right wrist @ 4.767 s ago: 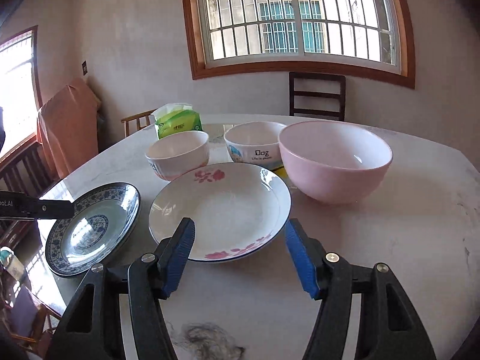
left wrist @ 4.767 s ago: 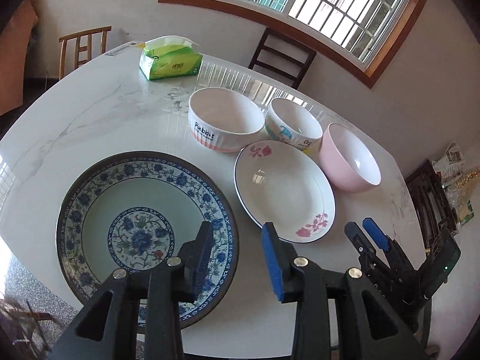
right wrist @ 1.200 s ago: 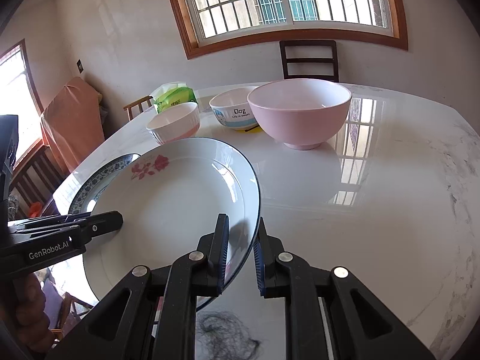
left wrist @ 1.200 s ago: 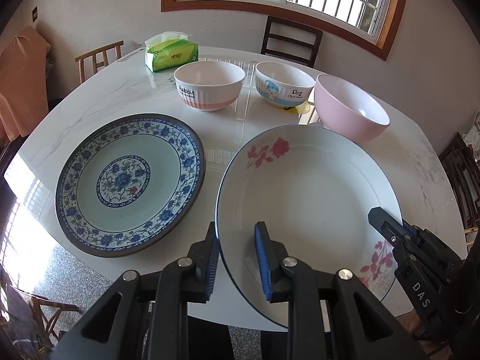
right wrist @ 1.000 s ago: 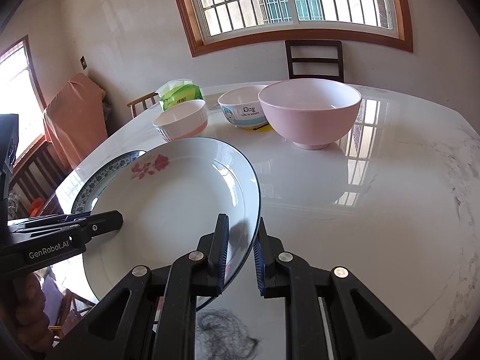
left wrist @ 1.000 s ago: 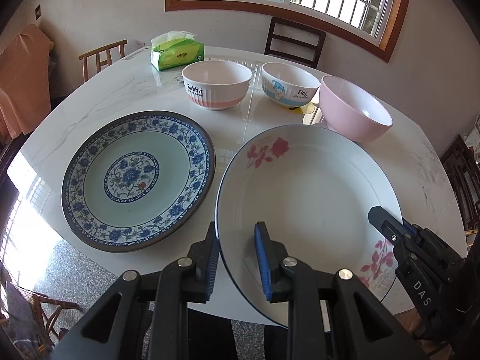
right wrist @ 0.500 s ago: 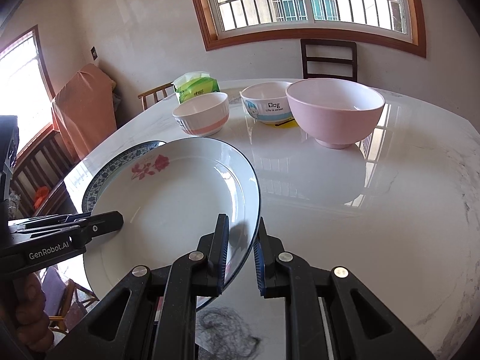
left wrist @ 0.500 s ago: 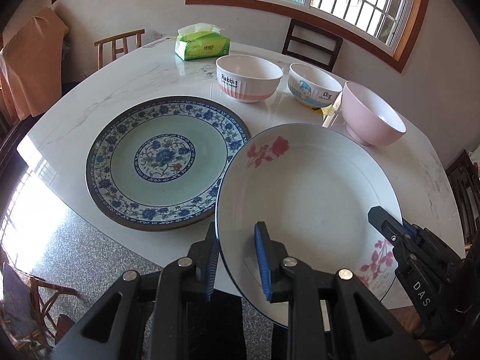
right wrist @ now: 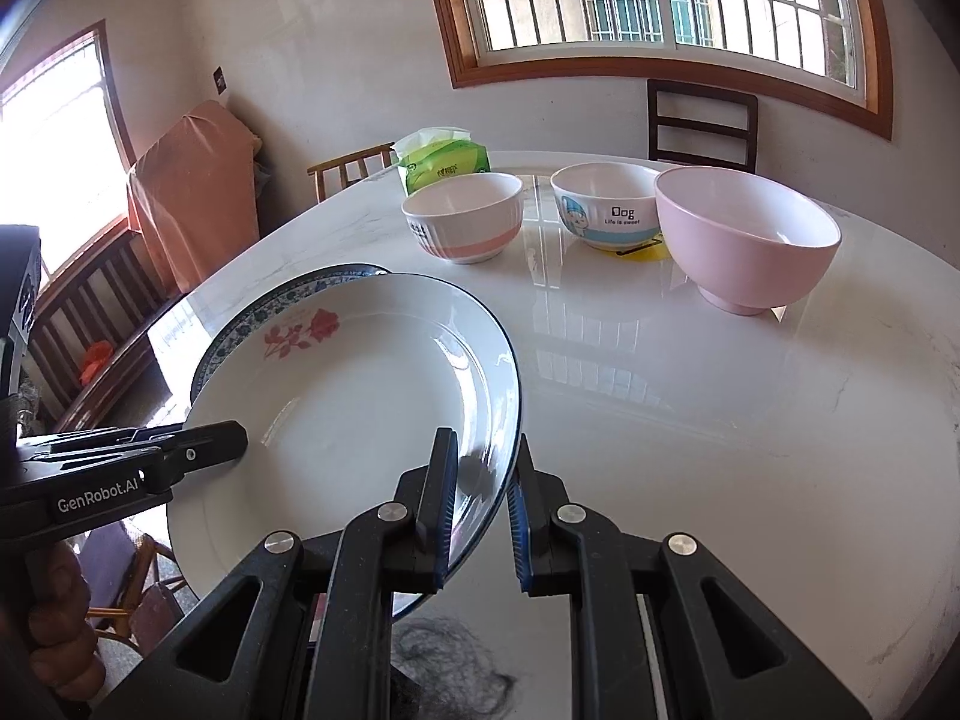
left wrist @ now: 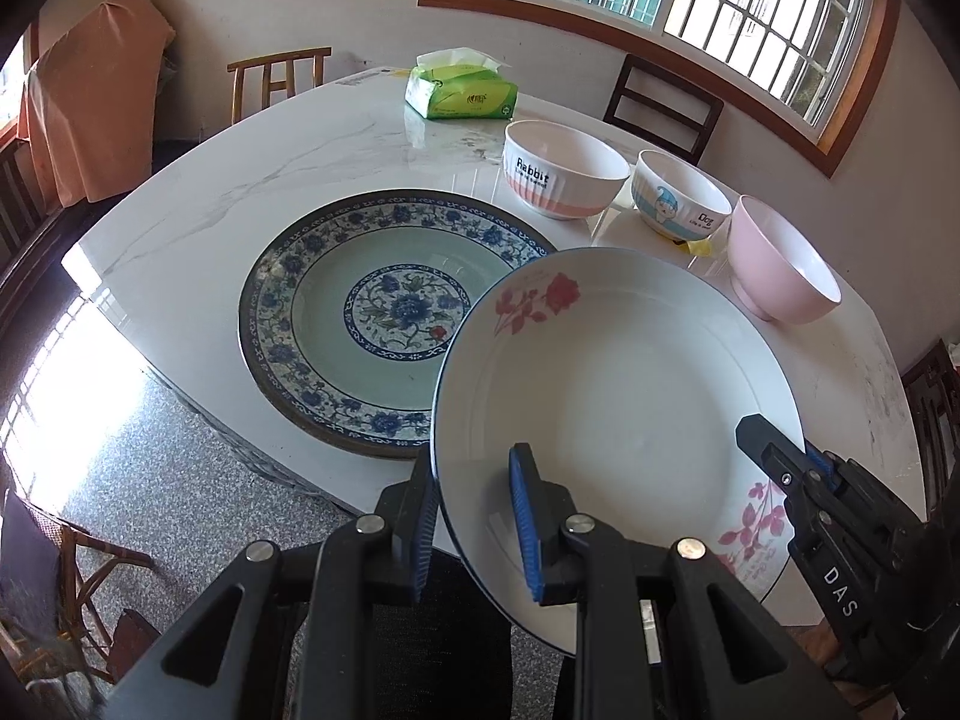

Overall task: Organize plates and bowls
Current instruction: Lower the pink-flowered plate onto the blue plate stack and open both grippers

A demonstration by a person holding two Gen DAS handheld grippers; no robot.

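Note:
Both grippers hold a white plate with pink flowers in the air. My left gripper is shut on its near left rim. My right gripper is shut on its right rim; the plate also shows in the right wrist view. The plate partly overlaps the blue patterned plate lying on the marble table. Behind stand a "Rabbit" bowl, a "Dog" bowl and a pink bowl. In the right wrist view the blue plate peeks out behind the white one.
A green tissue pack lies at the table's far side. Wooden chairs stand around the table, one dark chair under the window. The table's near edge drops to a speckled floor. A dark hair clump lies near the right gripper.
Both grippers have carried the white plate left; it now overlaps the blue plate's right side. The bowls appear shifted right in the left wrist view.

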